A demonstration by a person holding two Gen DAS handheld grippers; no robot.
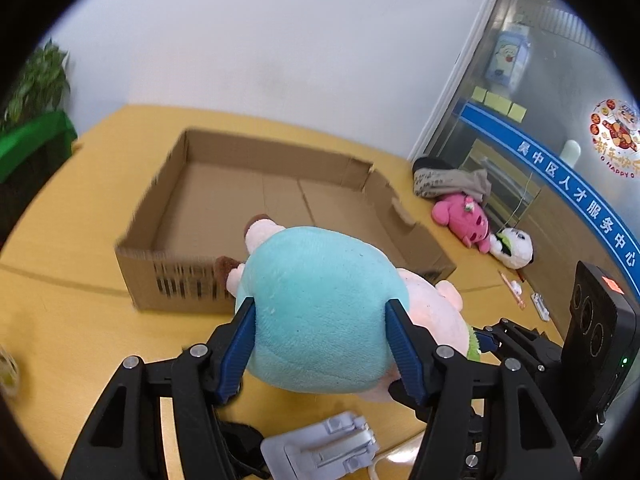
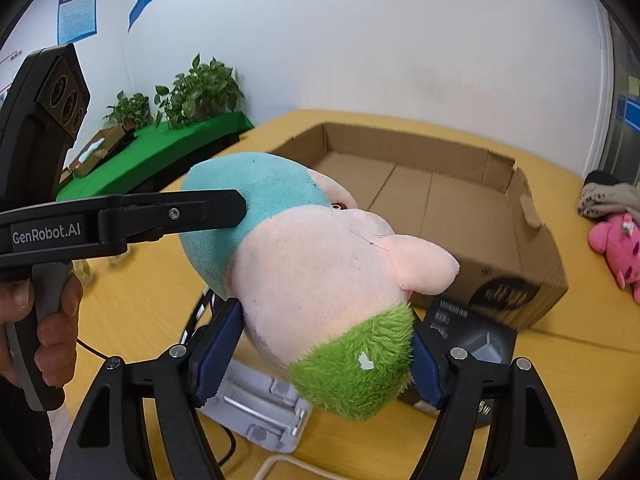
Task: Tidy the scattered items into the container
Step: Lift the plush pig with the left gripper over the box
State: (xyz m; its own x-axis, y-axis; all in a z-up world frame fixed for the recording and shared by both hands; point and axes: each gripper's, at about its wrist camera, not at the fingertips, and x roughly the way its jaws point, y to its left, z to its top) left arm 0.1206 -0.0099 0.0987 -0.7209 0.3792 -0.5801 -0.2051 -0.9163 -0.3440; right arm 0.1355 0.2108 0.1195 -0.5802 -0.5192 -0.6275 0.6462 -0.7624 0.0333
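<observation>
Yellow table [image 1: 60,240] bears an empty cardboard box [image 1: 256,184]; both hand-held grippers clench the plush toy [image 1: 320,308].

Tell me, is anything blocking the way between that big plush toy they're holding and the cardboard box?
Nothing visible is. The plush toy, held by both the left gripper and the right gripper, hangs just before the open cardboard box, whose near wall is low.

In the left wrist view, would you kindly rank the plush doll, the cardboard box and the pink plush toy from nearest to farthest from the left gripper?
1. Plush doll: its teal body sits between the left gripper's pads.
2. Cardboard box: just beyond the doll, centre-left on the table.
3. Pink plush toy: farthest, at the far right by the glass door.
</observation>
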